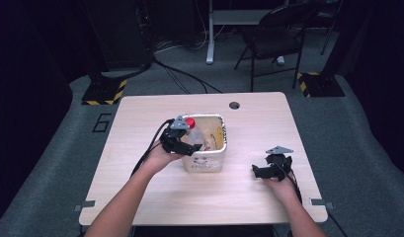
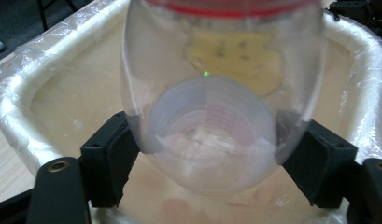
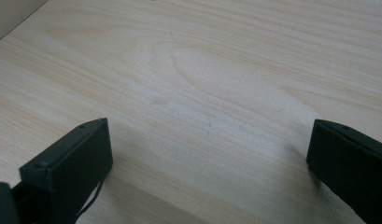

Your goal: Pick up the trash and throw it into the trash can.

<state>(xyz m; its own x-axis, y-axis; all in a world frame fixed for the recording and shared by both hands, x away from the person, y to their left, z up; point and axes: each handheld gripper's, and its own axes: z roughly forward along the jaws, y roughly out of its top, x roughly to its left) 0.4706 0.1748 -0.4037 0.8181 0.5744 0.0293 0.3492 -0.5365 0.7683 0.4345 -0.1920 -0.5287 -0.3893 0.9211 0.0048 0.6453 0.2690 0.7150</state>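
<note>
Left gripper (image 2: 207, 154) jaws flank clear bottle (image 2: 216, 107) over lined bin (image 1: 209, 160), frame centre; right gripper (image 3: 207, 154) agape, nothing between, over bench (image 3: 226, 70).

Wooden table (image 1: 140, 187) bearing lined white bin (image 1: 208, 162)

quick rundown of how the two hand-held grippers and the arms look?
Both are black. The left hand-held gripper and the right hand-held gripper each carry a grey three-cornered plate on top and trail a black cable toward the person. The jaws are blocky black pads; a brass-coloured screw sits near the left one's base. Forearms are bare: no sleeves, no gloves.
</note>
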